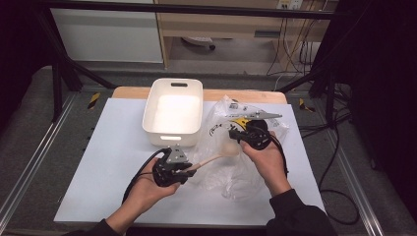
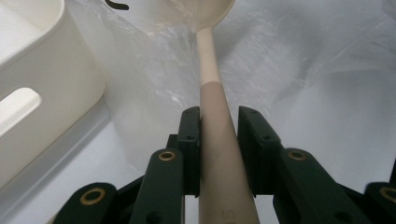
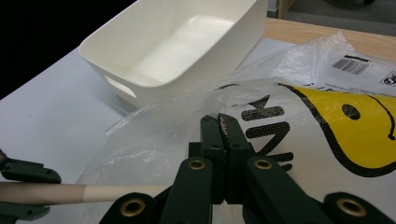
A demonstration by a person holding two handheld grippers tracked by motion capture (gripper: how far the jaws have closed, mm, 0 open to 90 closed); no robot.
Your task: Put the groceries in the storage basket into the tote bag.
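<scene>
Wooden spoon (image 1: 216,156) being gripped by handle, bowel end inside plastic bag (image 1: 236,147) near table's (image 1: 98,167) front-right.
Left gripper (image 2: 218,140) clamping spoon handle; right gripper (image 3: 223,135) pinching bag, jaws together; white bin (image 1: 173,112) sitting toward back edge.

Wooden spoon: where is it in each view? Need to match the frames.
High view: wooden spoon at centre, handle in the left hand-held gripper, bowl under the plastic bag.
Left gripper view: handle rises up the middle between the jaws.
Right gripper view: handle lies along the bottom left.
Shared landmark: white bin.
</scene>
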